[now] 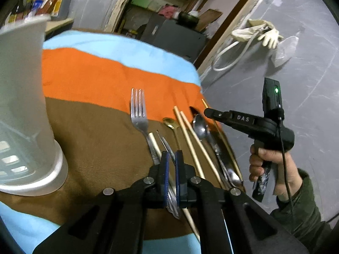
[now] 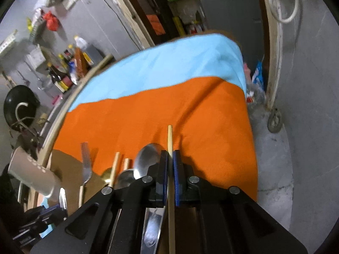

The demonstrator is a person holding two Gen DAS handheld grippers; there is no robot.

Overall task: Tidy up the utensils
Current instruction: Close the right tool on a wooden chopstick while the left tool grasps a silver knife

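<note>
the left gripper (image 1: 172, 158) is clenched on a thin silver utensil (image 1: 167, 148), just beside the fork (image 1: 141, 116) on the striped cloth (image 1: 95, 74). the right gripper (image 2: 170, 160) grasps a single wooden chopstick (image 2: 170, 139), its tip above the cloth's orange band. spoons (image 2: 146, 160) and two more chopsticks (image 1: 190, 135) lie right of the fork; a white holder (image 1: 23, 97) stands to its left.

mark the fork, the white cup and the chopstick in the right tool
fork (image 1: 138, 114), left wrist view, base of the tines.
white cup (image 1: 23, 97), left wrist view, side wall.
chopstick (image 2: 170, 137), right wrist view, bare shaft ahead of the right tool.
</note>
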